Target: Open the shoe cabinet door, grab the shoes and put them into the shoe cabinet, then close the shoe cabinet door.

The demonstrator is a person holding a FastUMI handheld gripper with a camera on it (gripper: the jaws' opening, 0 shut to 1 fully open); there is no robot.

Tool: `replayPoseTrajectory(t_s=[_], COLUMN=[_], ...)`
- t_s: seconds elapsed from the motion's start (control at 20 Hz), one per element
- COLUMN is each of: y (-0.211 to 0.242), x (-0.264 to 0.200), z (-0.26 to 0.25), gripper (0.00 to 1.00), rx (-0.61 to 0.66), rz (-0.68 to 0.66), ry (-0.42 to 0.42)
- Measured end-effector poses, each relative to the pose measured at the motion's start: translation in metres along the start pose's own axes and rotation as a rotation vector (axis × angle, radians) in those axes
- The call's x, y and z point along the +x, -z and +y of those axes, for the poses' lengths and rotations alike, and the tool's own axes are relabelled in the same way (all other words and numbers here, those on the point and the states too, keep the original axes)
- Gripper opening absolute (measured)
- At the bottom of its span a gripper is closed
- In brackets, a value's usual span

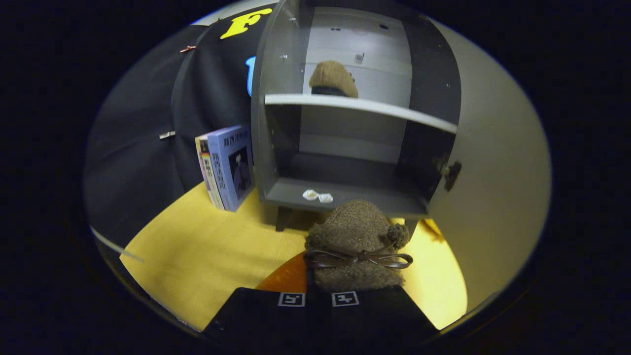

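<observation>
Our gripper (318, 295) is clamped on a fuzzy brown bow-tied shoe (356, 244); grey open cabinet (345, 197) ahead, books (227, 165) beside it.

Two books (227, 167) stand upright side by side on the yellow tabletop (197, 251), leaning close against a grey cabinet wall. Black cloth wall (143, 148) hangs behind them, with small clips (167, 134) pinned on it. Two small white packets (318, 196) lie touching each other.
</observation>
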State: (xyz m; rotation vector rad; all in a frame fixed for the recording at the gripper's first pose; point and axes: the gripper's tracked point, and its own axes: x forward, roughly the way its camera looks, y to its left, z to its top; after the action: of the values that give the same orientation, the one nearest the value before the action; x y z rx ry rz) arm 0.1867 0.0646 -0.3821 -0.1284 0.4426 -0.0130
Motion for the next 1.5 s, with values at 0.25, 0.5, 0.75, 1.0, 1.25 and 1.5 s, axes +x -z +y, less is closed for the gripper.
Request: replayPoseTrajectory(t_s=[0.25,0.5,0.75,1.0,1.25,1.5], y=[-0.072,-0.139,-0.194,-0.244,-0.275,-0.296], x=[-0.023,-0.031,-0.02,-0.001,0.023,0.071], z=[-0.004,-0.022,-0.046,-0.07,-0.087,-0.105], gripper=[0.05,0.05,0.05,0.05,0.05,0.05], rx=[0.029,0.034,0.131,0.135,0.149,0.17], rz=[-0.067,-0.126,-0.131,-0.143,-0.109,-0.028], ry=[0.004,0.047,0.071,0.12,0.133,0.125])
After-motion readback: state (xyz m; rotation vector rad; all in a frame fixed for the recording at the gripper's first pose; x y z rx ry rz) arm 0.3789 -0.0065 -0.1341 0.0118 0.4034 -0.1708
